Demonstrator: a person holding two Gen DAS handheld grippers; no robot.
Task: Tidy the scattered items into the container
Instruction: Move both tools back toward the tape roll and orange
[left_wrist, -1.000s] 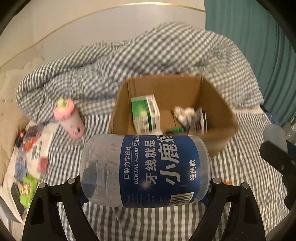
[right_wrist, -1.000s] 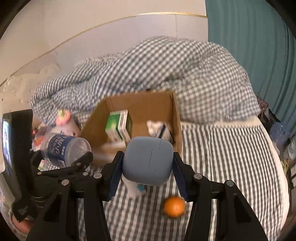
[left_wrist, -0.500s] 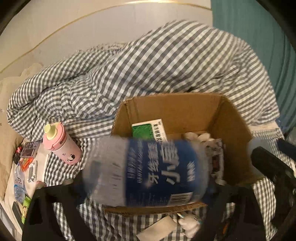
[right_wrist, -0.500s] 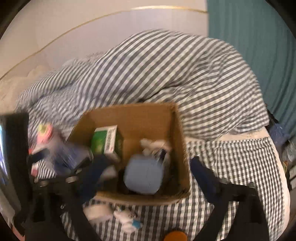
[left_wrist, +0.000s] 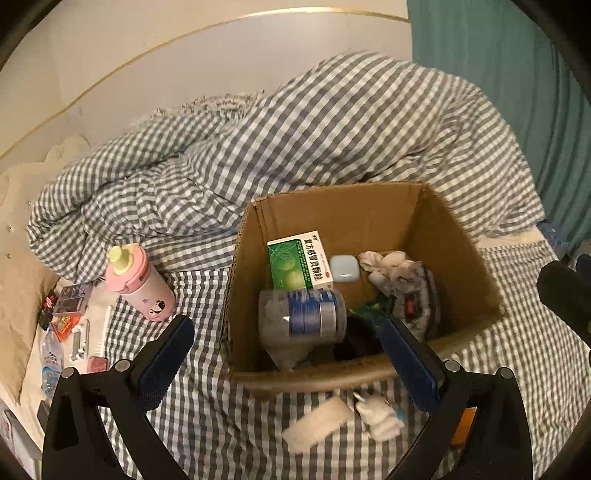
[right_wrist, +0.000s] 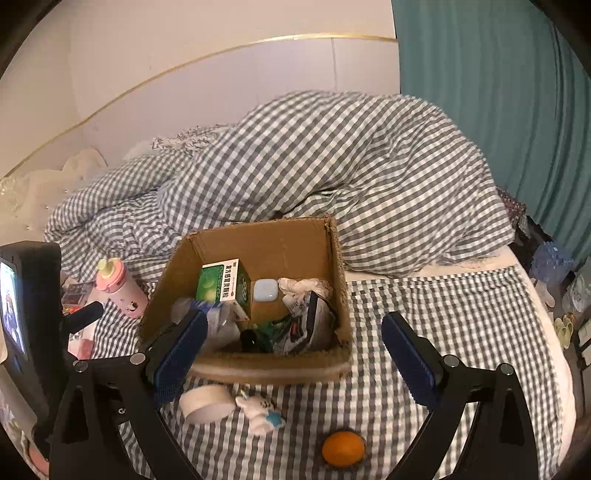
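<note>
Left tool (left_wrist: 284, 363): wide open, empty, lower frame.
Right tool (right_wrist: 291, 356): wide open, empty.
Box (left_wrist: 458, 240): centre, holds jar (left_wrist: 303, 317), blue case (left_wrist: 344, 268).
Orange (right_wrist: 343, 448): on bed, lower centre.

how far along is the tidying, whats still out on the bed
In the cardboard box: floss jar, green medicine box, pale blue case. In hand: nothing; left gripper and right gripper are open. Left out: orange, tape roll, small white toy, pink bottle.
</note>
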